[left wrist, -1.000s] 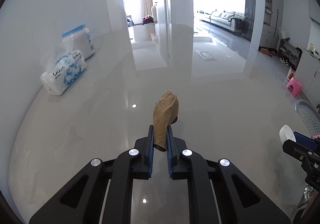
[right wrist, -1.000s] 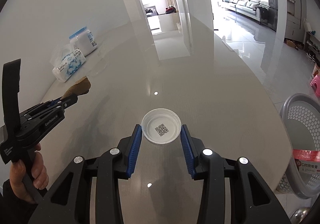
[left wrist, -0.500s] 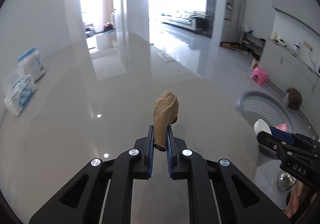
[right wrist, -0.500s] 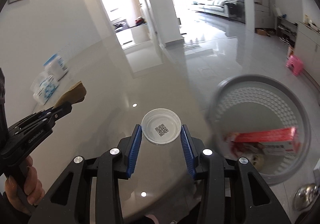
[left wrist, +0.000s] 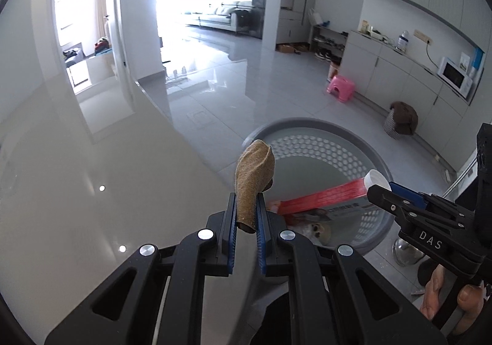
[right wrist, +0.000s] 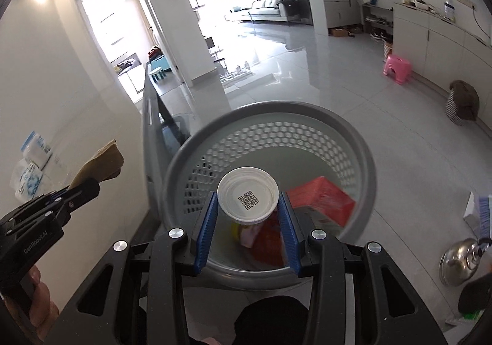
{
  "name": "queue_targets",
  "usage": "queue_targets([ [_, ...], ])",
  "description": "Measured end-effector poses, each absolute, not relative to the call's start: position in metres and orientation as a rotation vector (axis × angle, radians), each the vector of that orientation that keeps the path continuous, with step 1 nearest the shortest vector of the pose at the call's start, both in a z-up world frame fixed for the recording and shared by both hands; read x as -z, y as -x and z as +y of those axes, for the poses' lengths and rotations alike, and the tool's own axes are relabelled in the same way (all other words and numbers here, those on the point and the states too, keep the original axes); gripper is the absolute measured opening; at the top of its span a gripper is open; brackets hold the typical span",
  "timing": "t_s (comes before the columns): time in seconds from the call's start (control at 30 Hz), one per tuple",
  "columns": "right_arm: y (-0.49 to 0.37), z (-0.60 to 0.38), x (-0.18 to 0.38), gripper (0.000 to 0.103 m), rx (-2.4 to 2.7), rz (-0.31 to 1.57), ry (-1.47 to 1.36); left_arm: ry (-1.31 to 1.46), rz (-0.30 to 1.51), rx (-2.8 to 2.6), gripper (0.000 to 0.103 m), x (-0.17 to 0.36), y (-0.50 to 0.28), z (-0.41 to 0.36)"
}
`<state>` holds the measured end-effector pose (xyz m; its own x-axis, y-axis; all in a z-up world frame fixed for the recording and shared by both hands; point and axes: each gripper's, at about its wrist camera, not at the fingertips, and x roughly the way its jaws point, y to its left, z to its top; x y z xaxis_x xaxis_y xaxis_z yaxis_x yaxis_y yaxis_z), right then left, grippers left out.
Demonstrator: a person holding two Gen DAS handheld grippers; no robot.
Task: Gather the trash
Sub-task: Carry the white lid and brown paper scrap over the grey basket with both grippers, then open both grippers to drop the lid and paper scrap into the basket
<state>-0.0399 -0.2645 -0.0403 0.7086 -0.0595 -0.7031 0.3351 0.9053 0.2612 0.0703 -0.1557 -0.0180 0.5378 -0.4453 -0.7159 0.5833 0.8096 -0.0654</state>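
Note:
My left gripper [left wrist: 246, 216] is shut on a brown crumpled scrap [left wrist: 253, 179], held at the table's edge with its tip over the rim of a grey perforated basket [left wrist: 310, 126]. My right gripper [right wrist: 248, 209] is shut on a white round lid with a QR code [right wrist: 247, 196], hanging directly above the grey basket [right wrist: 270, 111]. Inside the basket lie a red box [right wrist: 323, 200] and other wrappers. In the left wrist view the right gripper [left wrist: 381, 183] shows at the right with the lid [left wrist: 375, 179]. In the right wrist view the scrap [right wrist: 101, 163] shows at the left.
The glossy table [left wrist: 92, 176] fills the left. Tissue packs [right wrist: 29, 166] lie by the wall. On the floor are a pink stool [right wrist: 398, 68], a striped basket with brown cloth [right wrist: 462, 102] and a steel pot lid [right wrist: 458, 262]. A person's hand [left wrist: 452, 302] grips the right tool.
Both grippers have swung to the right from over the table to the basket, each keeping its grip. The lid now hangs over the basket's opening and the scrap over its rim.

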Motion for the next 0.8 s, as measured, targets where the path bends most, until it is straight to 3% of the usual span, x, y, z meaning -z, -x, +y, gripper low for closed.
queue_targets([
  [0.53,0.036,-0.289,0.052,0.039,0.220,0.769,-0.379,-0.224,0.831,0.621,0.013,0.036,-0.070,-0.190],
  [0.6,0.035,-0.287,0.052,0.045,0.212,0.762,-0.375,-0.225,0.824,0.614,0.017,0.035,-0.069,-0.187],
  [0.67,0.034,-0.287,0.052,0.057,0.212,0.754,-0.379,-0.222,0.817,0.601,0.030,0.034,-0.068,-0.187],
  [0.73,0.035,-0.287,0.051,0.059,0.217,0.744,-0.380,-0.212,0.807,0.586,0.052,0.031,-0.067,-0.182],
  [0.8,0.037,-0.286,0.050,0.059,0.221,0.740,-0.382,-0.203,0.799,0.575,0.053,0.029,-0.067,-0.180],
])
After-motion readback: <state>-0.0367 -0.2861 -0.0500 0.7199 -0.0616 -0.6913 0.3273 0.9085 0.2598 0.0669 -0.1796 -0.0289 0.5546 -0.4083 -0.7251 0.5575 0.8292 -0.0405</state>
